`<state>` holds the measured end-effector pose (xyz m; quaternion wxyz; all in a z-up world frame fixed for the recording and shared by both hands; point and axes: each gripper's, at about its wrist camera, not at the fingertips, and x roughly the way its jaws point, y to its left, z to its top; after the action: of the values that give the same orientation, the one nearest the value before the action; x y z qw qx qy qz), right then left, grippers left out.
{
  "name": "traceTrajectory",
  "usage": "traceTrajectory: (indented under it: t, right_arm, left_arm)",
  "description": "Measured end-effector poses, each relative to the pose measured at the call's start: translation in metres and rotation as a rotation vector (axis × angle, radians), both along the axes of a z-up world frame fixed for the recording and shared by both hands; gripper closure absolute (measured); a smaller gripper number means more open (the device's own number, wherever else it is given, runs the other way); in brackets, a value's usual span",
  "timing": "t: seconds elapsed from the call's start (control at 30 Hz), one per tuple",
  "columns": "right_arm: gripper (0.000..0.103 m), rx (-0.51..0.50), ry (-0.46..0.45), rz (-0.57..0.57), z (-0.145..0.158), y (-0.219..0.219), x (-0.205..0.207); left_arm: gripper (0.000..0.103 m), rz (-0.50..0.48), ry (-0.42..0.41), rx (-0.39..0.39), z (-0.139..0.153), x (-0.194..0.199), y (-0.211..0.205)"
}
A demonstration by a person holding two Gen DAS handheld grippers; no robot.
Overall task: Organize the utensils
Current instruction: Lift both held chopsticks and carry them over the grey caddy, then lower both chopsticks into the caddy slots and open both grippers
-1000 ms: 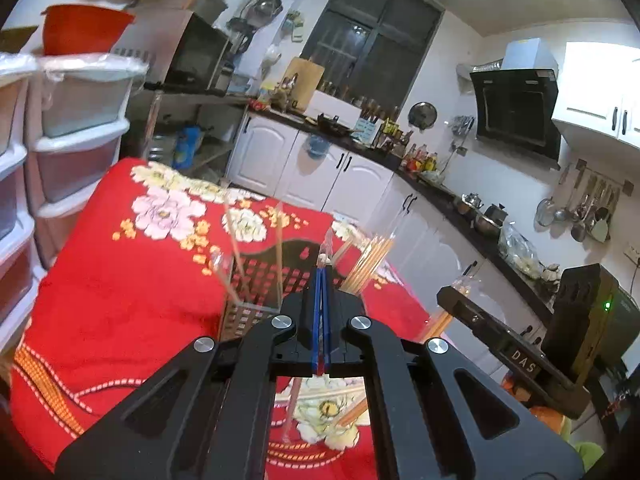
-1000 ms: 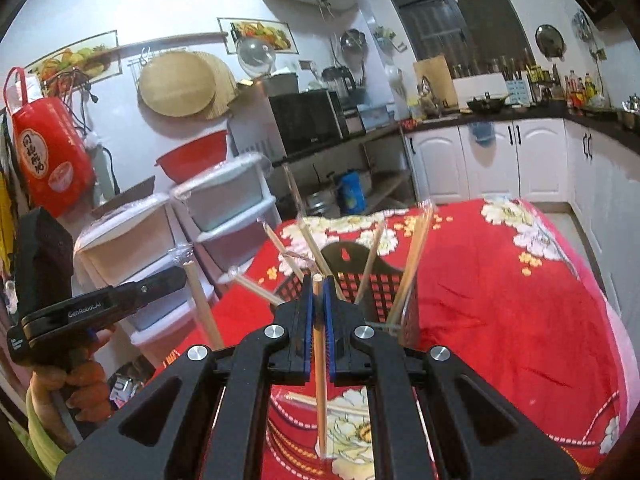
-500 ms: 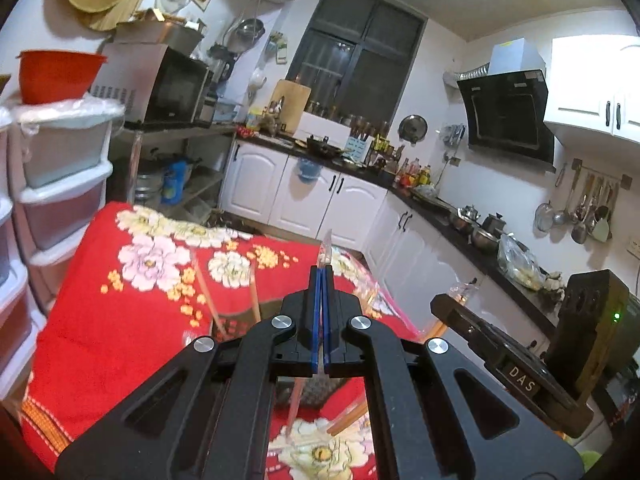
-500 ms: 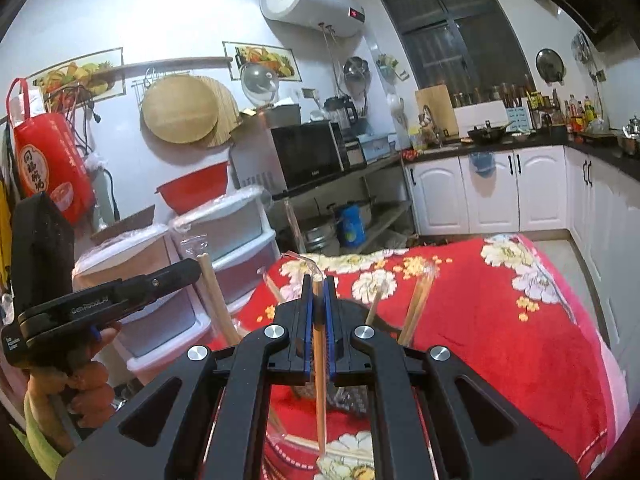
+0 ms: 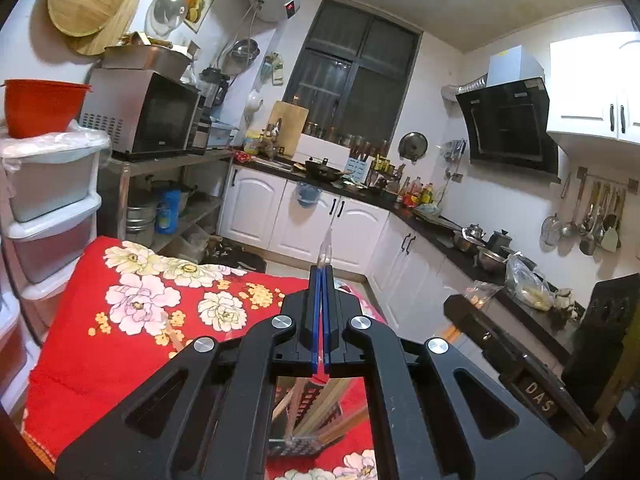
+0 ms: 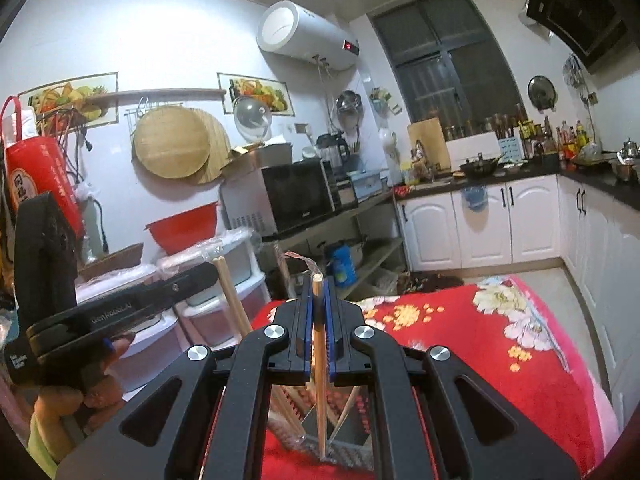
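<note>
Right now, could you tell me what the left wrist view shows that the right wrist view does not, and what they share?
Only the left wrist view: the ladles hanging on the wall rail and a clear plastic tip pinched in the left hand-held gripper.

Only the right wrist view: the red bag on the wall and a wooden chopstick clamped in the right hand-held gripper.

Both: the red floral cloth, microwave and water heater.

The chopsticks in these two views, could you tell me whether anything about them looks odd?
Yes: the chopstick in the right tongs is bare wood, while the left tongs pinch only a clear plastic sleeve at its tip. Below, the chopsticks in the basket lean crisscross rather than standing together.
</note>
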<state>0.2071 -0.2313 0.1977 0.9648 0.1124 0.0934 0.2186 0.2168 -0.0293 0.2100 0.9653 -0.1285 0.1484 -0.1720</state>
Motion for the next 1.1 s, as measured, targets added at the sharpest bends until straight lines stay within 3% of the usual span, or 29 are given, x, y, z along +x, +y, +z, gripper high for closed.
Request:
traceTrajectory:
  t: [0.5, 1.1]
  right_arm:
    - [0.098, 0.04, 0.05, -0.081, -0.037, -0.016, 0.043]
    - [0.098, 0.041, 0.142, -0.113, -0.086, -0.013, 0.059]
  left_arm:
    - [0.103, 0.027, 0.022, 0.03, -0.04, 0.03, -0.008]
    - [0.103, 0.038, 0.111, 0.021, -0.089, 0.048, 0.0]
